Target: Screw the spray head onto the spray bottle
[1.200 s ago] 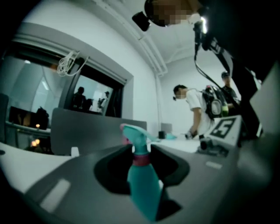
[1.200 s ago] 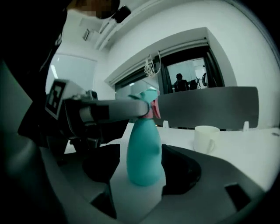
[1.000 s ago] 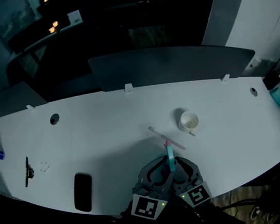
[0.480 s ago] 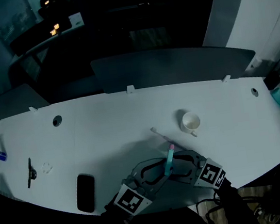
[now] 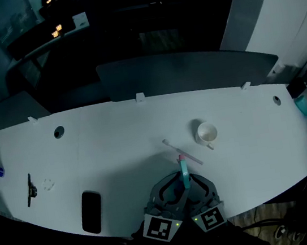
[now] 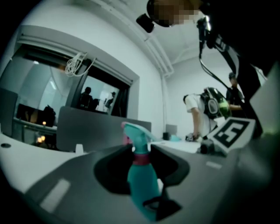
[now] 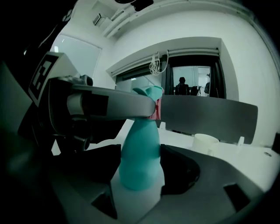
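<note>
A teal spray bottle (image 5: pixel 185 178) with a pink collar stands upright near the front edge of the white table (image 5: pixel 116 141). The teal spray head (image 6: pixel 134 134) sits on top of it. My left gripper (image 5: pixel 180 184) is shut on the neck, just under the spray head, and in the right gripper view its jaw crosses at the pink collar (image 7: pixel 158 108). My right gripper (image 5: pixel 192 183) is shut on the bottle's wide body (image 7: pixel 140 153), with a pad on each side. Both grippers lie side by side behind the bottle.
A white cup (image 5: pixel 207 133) and a thin white stick (image 5: pixel 182 152) lie just beyond the bottle. A black phone (image 5: pixel 91 210) and a small dark tool (image 5: pixel 30 190) are at the left. A grey divider (image 5: pixel 186 71) runs along the table's far edge.
Half a second ago the two grippers' rear ends were spread wide apart. Now they are close together again, as one second ago. The bottle has stayed in the same spot.
</note>
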Demonstrator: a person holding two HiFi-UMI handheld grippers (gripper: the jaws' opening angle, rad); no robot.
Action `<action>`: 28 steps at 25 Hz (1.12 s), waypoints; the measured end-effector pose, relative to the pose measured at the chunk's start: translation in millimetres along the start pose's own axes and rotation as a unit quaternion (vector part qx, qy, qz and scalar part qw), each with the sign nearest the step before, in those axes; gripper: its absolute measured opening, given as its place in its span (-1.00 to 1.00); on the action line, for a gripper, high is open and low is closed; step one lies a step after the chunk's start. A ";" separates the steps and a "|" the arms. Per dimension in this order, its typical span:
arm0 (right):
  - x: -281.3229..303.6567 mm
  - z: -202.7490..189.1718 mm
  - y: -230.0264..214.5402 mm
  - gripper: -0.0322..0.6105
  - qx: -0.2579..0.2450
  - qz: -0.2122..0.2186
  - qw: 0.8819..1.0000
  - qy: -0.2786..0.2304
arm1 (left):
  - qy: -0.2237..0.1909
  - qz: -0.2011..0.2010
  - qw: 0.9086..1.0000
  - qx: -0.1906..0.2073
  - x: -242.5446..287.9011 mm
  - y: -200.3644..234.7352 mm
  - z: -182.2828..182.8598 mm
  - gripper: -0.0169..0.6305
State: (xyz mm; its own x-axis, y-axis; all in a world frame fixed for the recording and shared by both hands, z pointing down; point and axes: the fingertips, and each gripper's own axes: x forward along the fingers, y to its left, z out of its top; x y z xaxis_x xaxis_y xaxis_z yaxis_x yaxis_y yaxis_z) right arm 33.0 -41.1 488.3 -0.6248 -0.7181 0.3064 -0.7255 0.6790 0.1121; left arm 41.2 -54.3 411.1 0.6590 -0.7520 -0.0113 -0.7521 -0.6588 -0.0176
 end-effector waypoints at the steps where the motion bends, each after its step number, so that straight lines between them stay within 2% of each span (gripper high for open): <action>1: -0.9 0.7 0.2 0.00 0.003 0.020 1.000 -0.011 | -0.001 -0.009 1.000 0.001 -1.3 -1.0 0.2 -0.55; 4: -5.4 0.7 2.4 -0.01 -0.011 0.129 0.991 -0.042 | -0.013 -0.075 0.997 0.022 -5.0 -7.5 3.9 -0.55; 6: -9.0 -6.5 4.1 -0.01 -0.046 0.221 0.973 -0.038 | -0.020 -0.133 0.990 0.028 -8.8 -13.7 5.3 -0.55; 8: -12.1 -17.3 4.4 -0.01 -0.079 0.300 0.950 -0.010 | -0.013 -0.183 0.983 0.021 -11.8 -19.2 3.3 -0.55; 10: -10.8 -16.7 5.1 -0.01 -0.079 0.342 0.936 0.013 | -0.001 -0.209 0.978 0.025 -12.6 -20.3 1.5 -0.55; 11: -9.7 -14.0 4.6 0.00 -0.076 0.343 0.936 0.020 | 0.007 -0.210 0.977 0.026 -12.3 -18.9 0.1 -0.55; 12: -9.3 -10.4 2.3 0.00 -0.070 0.328 0.942 0.021 | 0.013 -0.201 0.979 0.029 -11.5 -16.6 -1.2 -0.55; 14: -12.4 0.1 -9.7 0.00 -0.029 0.255 0.967 0.001 | 0.018 -0.158 0.987 0.039 -8.3 -8.9 -2.5 -0.55; 16: -18.3 4.5 -20.2 0.00 0.032 0.166 0.985 -0.021 | 0.016 -0.089 0.995 0.037 -3.5 2.4 -3.2 -0.55; 19: -18.1 -4.6 -12.2 0.00 0.053 0.074 0.996 -0.013 | 0.013 -0.014 0.999 0.029 4.0 8.7 -3.1 -0.55; 23: 0.1 -3.7 -4.4 -0.01 0.046 -0.001 0.999 -0.002 | -0.002 0.022 0.999 0.024 9.1 7.3 1.4 -0.55; 25: 6.1 -2.2 -7.0 -0.03 0.033 -0.006 0.999 -0.002 | -0.006 0.022 1.000 0.006 7.4 10.9 0.8 -0.55; 28: 6.8 -1.9 -8.0 -0.08 0.019 0.061 0.998 -0.017 | -0.009 -0.019 1.000 0.006 5.7 11.1 1.3 -0.55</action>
State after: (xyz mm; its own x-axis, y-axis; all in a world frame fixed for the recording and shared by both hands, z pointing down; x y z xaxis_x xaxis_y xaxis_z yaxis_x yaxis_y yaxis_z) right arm 35.0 -51.1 491.3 -0.7181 -0.6353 0.2841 -0.6532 0.7561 0.0398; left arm 36.6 -65.8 409.5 0.6865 -0.7266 -0.0274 -0.7271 -0.6858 -0.0299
